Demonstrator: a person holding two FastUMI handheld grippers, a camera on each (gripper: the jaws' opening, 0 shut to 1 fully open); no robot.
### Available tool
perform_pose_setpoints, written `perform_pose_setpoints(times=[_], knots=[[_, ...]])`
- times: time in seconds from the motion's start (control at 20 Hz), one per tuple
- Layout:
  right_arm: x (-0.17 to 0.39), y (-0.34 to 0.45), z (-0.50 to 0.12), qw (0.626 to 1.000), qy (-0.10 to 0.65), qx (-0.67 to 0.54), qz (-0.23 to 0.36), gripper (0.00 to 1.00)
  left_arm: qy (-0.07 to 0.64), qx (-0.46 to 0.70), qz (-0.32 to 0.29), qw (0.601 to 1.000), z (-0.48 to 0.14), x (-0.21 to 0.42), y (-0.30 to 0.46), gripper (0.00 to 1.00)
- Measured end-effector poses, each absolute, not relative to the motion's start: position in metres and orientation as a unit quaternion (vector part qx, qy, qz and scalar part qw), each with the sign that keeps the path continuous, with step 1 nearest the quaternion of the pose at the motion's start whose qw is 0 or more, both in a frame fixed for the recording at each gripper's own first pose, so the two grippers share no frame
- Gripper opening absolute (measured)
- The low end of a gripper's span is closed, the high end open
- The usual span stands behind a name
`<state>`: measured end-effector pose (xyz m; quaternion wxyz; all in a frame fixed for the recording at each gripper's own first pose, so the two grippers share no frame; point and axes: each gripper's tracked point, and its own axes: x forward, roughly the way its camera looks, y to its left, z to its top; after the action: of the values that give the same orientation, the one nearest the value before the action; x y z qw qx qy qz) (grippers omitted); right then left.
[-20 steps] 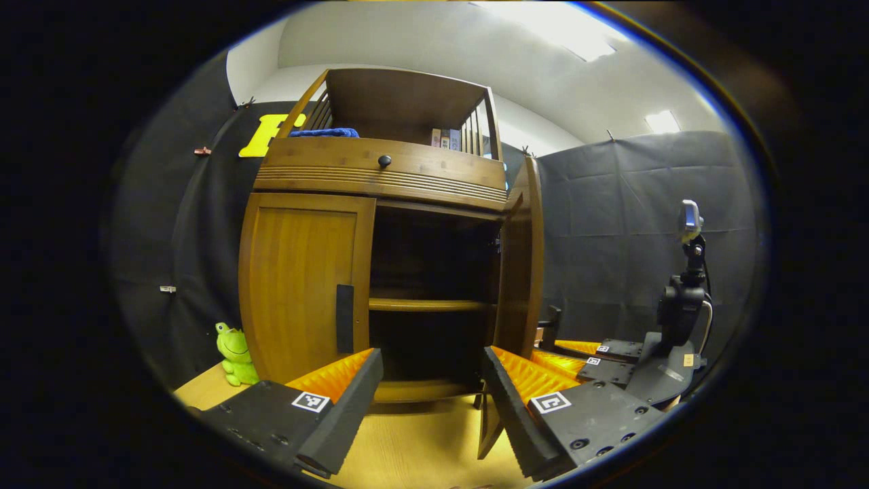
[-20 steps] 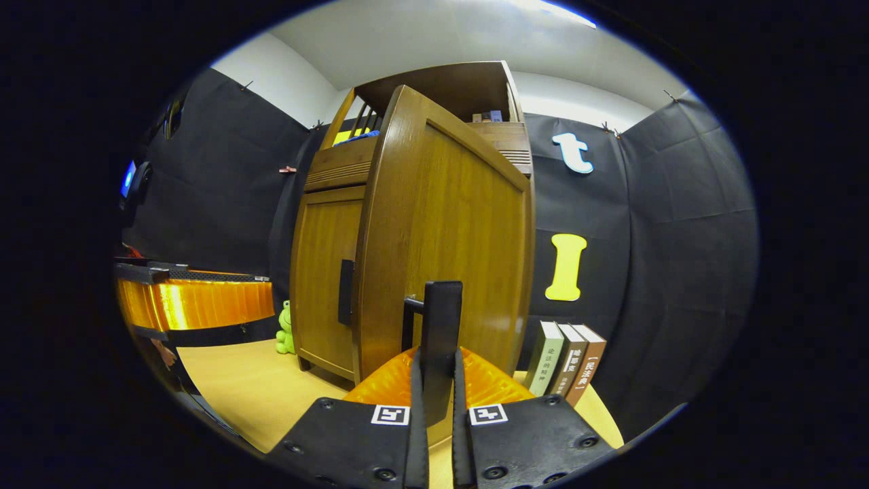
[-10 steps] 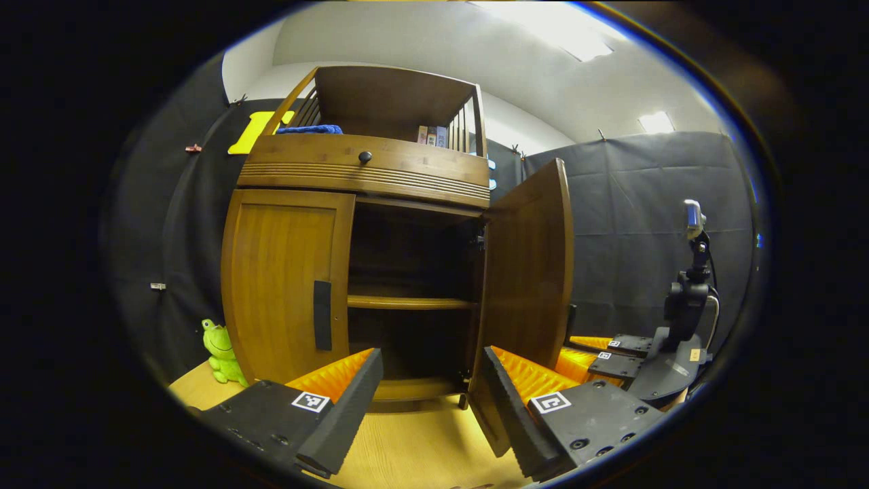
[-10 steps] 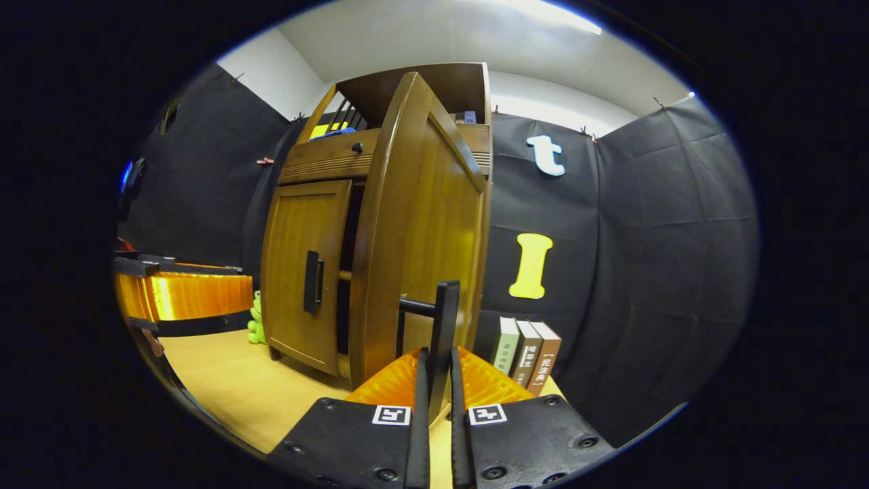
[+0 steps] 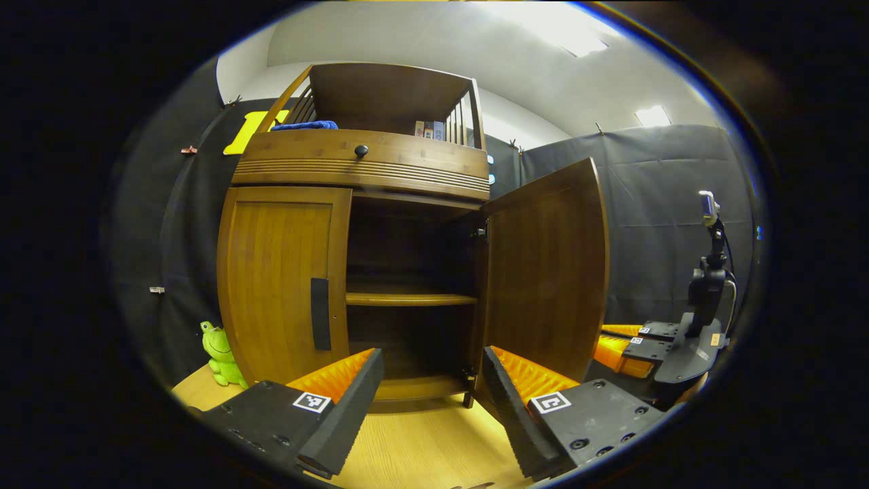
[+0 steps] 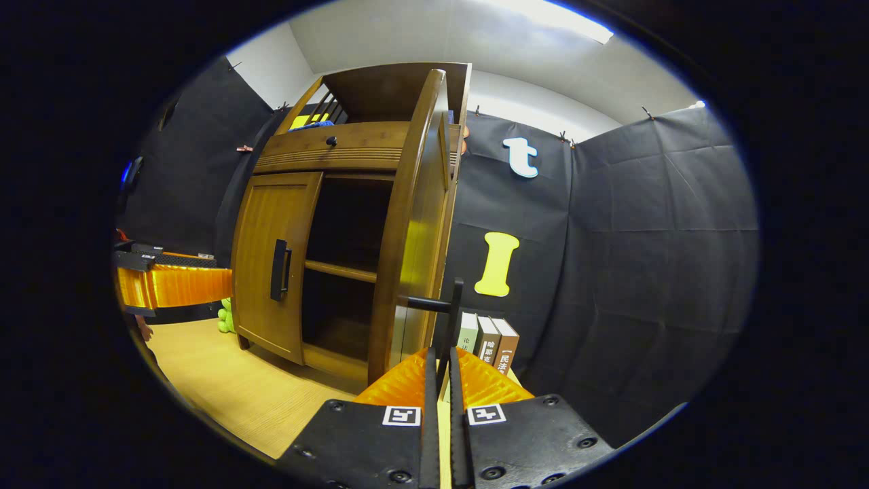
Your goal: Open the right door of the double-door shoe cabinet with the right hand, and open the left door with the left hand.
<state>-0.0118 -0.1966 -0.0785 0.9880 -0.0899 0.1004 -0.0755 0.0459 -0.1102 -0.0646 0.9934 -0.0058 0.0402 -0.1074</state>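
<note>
Wooden shoe cabinet (image 5: pixel 360 163) stands on the desk (image 5: pixel 421 448) ahead of me, a green frog toy (image 5: pixel 218 345) at its left foot; its left door (image 5: pixel 278 272) is closed, and my left hand-held gripper (image 5: pixel 429 380) hangs released before the dark shelves; the right door (image 6: pixel 415 224) stands swung wide, my right hand-held gripper (image 6: pixel 441 367) clenched on its handle (image 6: pixel 453 319), books (image 6: pixel 485 339) just beyond

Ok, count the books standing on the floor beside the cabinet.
3 books, upright in a row against the cloth wall, just right of the open right door. Others may hide behind that door.
</note>
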Motion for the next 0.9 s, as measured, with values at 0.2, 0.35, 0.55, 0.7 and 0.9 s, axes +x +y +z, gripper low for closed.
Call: perform_pose_setpoints(times=[0.2, 0.35, 0.55, 0.7, 0.9], knots=[[-0.025, -0.215, -0.061, 0.984, 0.082, -0.104, -0.116, 0.10, 0.034, -0.003, -0.093, 0.995, -0.062, 0.048, -0.099, 0.91], [-0.035, -0.215, -0.042, 0.986, 0.064, -0.091, -0.122, 0.05, 0.031, -0.008, -0.091, 0.995, -0.060, 0.048, -0.096, 0.91], [-0.042, -0.189, -0.030, 0.992, 0.046, -0.076, -0.088, 0.08, 0.028, -0.003, -0.078, 0.997, -0.061, 0.051, -0.087, 0.91], [-0.039, -0.158, -0.027, 0.997, 0.036, -0.062, -0.042, 0.10, 0.014, 0.008, -0.061, 0.998, -0.058, 0.058, -0.072, 0.95], [-0.022, -0.134, -0.033, 0.998, 0.031, -0.061, -0.007, 0.44, 0.006, 0.020, -0.055, 0.998, -0.065, 0.084, -0.049, 0.87]])
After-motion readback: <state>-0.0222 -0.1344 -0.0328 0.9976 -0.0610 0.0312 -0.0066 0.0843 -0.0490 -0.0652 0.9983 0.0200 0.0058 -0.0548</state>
